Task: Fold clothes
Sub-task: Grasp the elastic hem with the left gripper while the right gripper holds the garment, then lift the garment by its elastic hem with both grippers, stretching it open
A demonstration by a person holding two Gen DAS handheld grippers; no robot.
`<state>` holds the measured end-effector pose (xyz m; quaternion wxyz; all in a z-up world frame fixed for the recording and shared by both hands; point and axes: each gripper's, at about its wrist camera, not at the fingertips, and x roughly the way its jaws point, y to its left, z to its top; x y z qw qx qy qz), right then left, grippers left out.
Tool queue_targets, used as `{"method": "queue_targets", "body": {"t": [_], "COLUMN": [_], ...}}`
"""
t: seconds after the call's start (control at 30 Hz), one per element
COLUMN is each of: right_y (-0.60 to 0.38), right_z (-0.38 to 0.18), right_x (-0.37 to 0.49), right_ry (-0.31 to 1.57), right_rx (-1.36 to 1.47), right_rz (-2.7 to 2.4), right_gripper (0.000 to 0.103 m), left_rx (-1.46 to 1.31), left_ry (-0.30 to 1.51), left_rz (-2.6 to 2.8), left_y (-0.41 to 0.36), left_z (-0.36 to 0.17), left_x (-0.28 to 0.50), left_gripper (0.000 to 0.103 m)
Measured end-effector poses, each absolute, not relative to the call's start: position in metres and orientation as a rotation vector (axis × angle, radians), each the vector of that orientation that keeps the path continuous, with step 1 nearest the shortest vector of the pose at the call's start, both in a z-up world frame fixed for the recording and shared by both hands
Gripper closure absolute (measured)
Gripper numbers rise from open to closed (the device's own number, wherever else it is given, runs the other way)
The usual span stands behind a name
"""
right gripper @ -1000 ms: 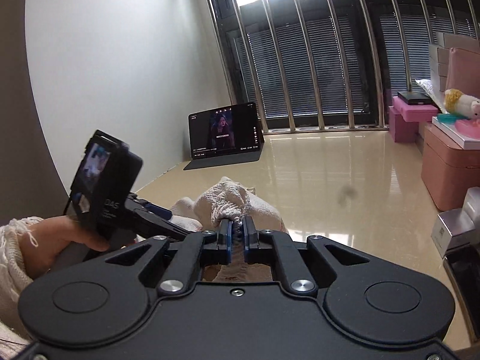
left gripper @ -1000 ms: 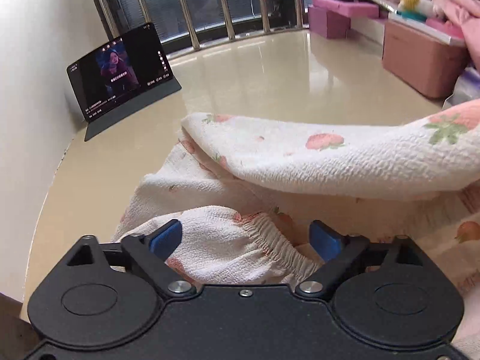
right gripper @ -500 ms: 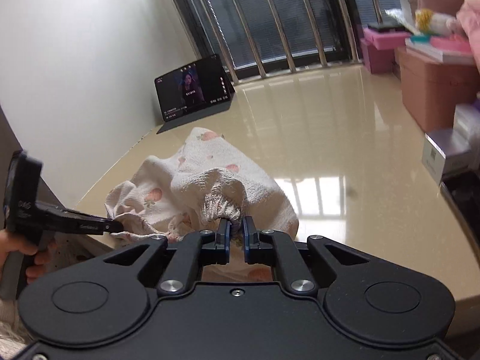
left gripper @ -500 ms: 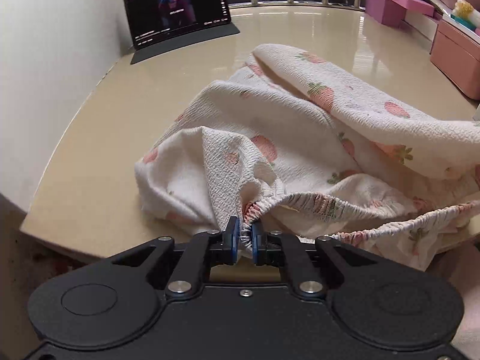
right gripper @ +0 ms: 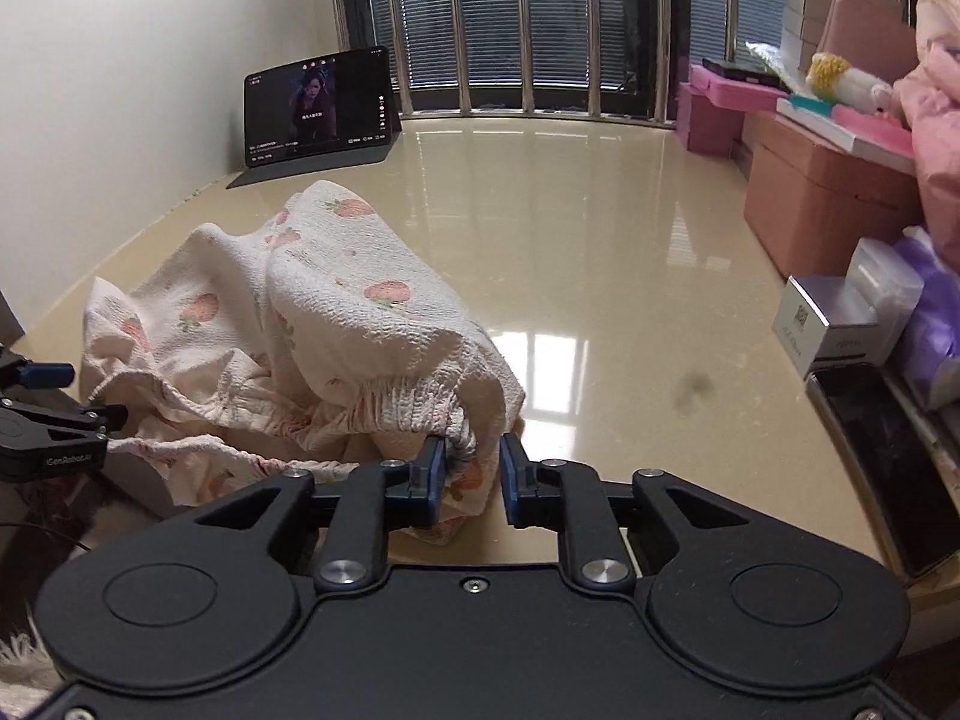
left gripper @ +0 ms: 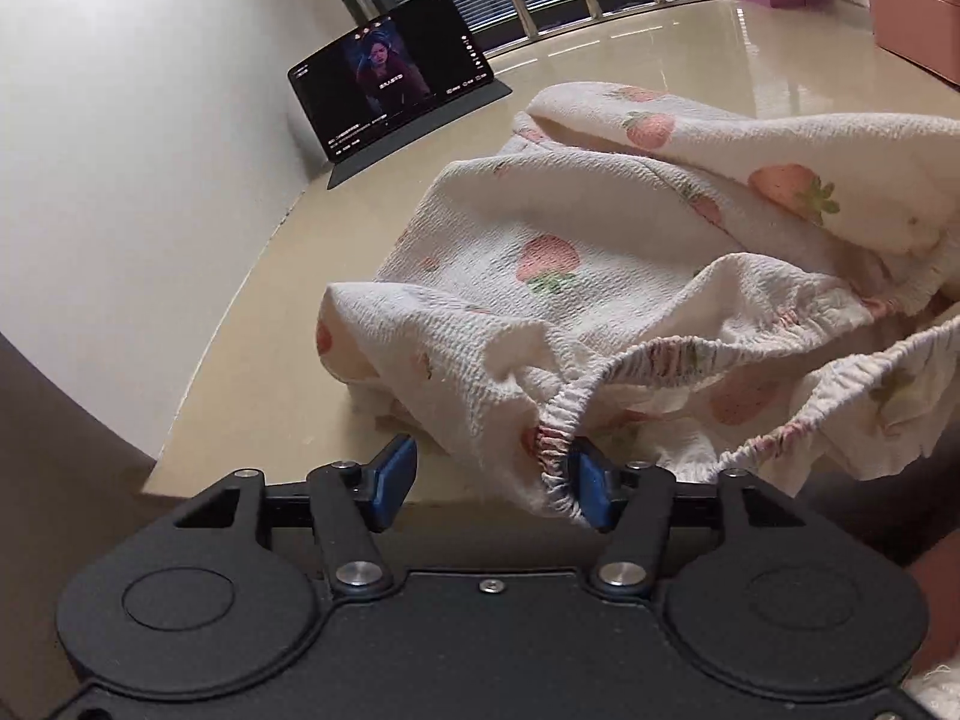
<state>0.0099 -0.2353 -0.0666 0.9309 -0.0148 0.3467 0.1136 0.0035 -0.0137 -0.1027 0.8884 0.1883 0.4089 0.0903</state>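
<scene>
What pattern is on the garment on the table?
Pink strawberries with green leaves on cream crinkled fabric; the garment shows it best in the left wrist view.

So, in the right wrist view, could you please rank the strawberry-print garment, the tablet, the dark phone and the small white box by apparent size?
1. strawberry-print garment, clearly largest.
2. tablet and dark phone: they look alike in area, and the phone is far nearer the camera, so I won't rank them.
3. small white box, smallest.
</scene>
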Motion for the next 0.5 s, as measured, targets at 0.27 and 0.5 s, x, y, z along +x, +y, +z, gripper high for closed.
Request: {"method": "queue_targets", "body": {"t": [0.27, 0.5], "right_y": [-0.2, -0.176], "right_z": [-0.07, -0.077], "right_x": [0.005, 0.016], "right_ry": [0.641, 0.614], "right_rx": [-0.333, -0.473], "right_rz": [0.192, 0.204], "right_gripper": [0.064, 0.066], "left_rx": [0.258, 0.281], "left_ry": [0.863, 0.853], "left_rz": [0.171, 0.162], "left_y": [0.002, -0.003], "left_z": [-0.1, -0.103], "left_x": [-0.001, 0.0], "left_gripper": [0.082, 0.079]}}
